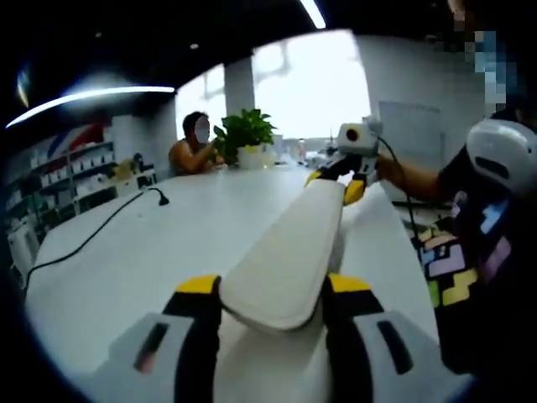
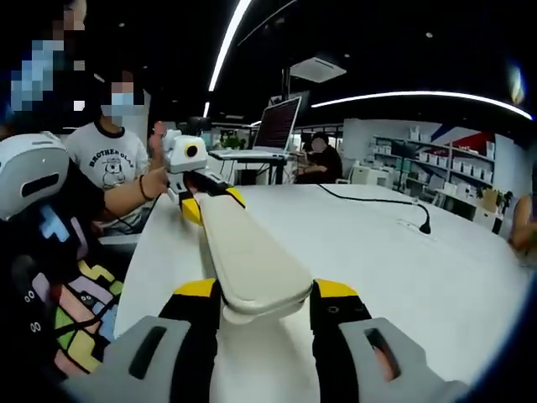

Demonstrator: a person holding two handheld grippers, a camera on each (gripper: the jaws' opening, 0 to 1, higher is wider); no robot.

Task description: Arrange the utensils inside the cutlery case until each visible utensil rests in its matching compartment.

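Two grippers clamp one long cream case between them, held lengthwise above a white table (image 1: 151,252). In the left gripper view, my left gripper (image 1: 273,290) has its yellow-tipped jaws pressed narrow against the sides of the near end of the case (image 1: 289,248), while the right gripper (image 1: 344,180) grips the far end. In the right gripper view the roles swap: my right gripper (image 2: 264,294) pinches the near end of the case (image 2: 247,256) and the left gripper (image 2: 205,201) holds the far one. The lid looks closed, and I see no utensils, so the sorting has yet to begin. The risk, as I judge it, is that smooth plastic carried by its ends could slip if either hand eases or the two pull apart. A tilt could send whatever lies inside sliding to one end. A black cable (image 1: 92,235) trails across the table, and setting the case down on it would leave it rocking.
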